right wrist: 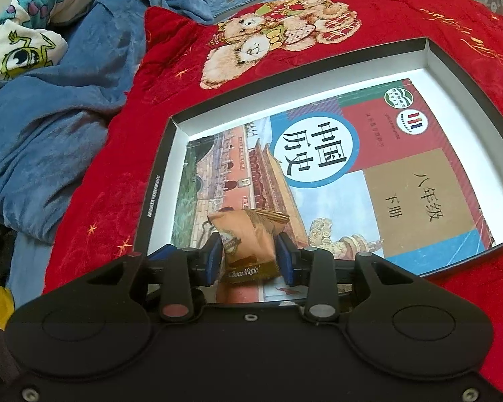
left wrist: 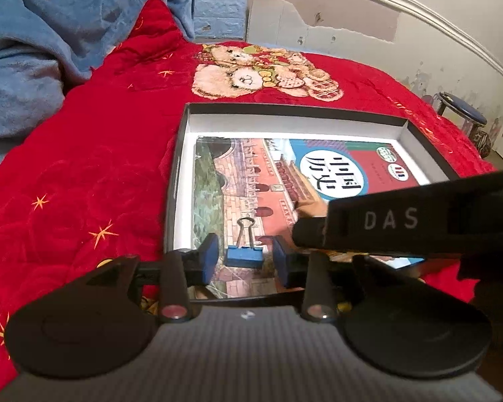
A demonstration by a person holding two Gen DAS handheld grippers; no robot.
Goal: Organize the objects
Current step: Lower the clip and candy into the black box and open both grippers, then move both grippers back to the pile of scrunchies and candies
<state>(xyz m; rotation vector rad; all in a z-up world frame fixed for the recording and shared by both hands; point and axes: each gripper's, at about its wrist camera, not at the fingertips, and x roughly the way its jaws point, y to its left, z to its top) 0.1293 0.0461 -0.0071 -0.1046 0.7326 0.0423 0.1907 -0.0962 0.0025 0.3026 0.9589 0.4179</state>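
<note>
Lying loose between the parted left gripper point(left wrist: 244, 259) pads: blue binder clip point(left wrist: 244, 255); being squeezed by the right gripper point(right wrist: 249, 258): snack packet point(right wrist: 248, 244), both over the textbook point(right wrist: 352, 174).

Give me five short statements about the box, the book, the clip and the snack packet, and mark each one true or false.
1. A book lies flat inside the box. True.
2. The binder clip is red. False: it is blue with metal wire handles.
3. The clip sits between the pads of the left hand-held gripper with gaps on both sides. True: the pads are not pressing on it.
4. The right hand-held gripper has nothing between its pads. False: a brown snack packet is between them and looks gripped.
5. The box sits on a bare wooden table. False: it rests on a red blanket with teddy bears on it.
</note>
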